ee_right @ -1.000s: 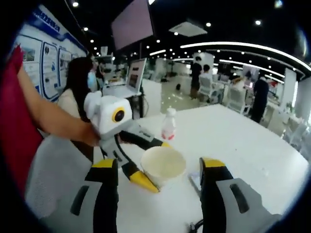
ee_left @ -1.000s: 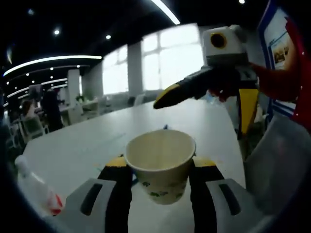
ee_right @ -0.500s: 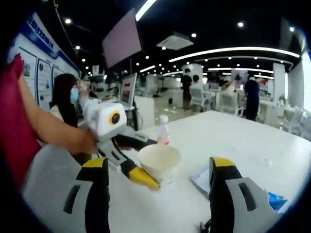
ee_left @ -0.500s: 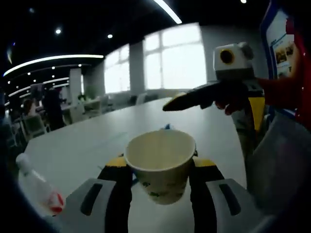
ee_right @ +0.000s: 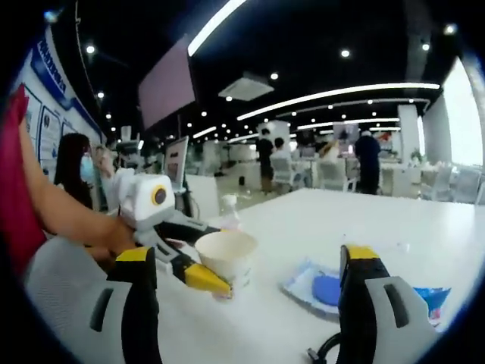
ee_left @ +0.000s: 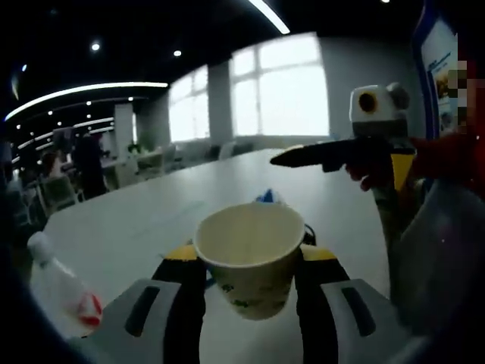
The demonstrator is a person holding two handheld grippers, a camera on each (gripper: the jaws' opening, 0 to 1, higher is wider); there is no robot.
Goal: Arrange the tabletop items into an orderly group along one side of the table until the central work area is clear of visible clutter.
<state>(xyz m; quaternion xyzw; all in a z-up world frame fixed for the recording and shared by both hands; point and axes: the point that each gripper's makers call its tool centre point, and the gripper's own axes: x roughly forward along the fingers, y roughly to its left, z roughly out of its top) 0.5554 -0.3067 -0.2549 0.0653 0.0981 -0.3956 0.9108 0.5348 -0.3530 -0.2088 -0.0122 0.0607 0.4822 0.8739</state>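
Observation:
A cream paper cup [ee_left: 250, 262] with a green print sits between the two yellow-tipped jaws of my left gripper [ee_left: 250, 256], which is shut on it a little above the white table [ee_left: 136, 220]. In the right gripper view the same cup [ee_right: 227, 254] is held by the left gripper [ee_right: 216, 262], to the left of centre. My right gripper [ee_right: 248, 256] stands wide open with nothing between its fingers. From the left gripper view, the right gripper [ee_left: 330, 189] hangs open at the upper right, beyond the cup.
A clear plastic bottle with a red label [ee_left: 61, 292] lies at the lower left, near the table edge. A clear packet with a blue item [ee_right: 326, 287] and a blue packet [ee_right: 432, 299] lie on the table. A person's arm [ee_right: 68, 220] holds the left gripper.
The right gripper has drawn back to the right, away from the cup, and its view has swung so the blue packets show. The cup stays in the left gripper.

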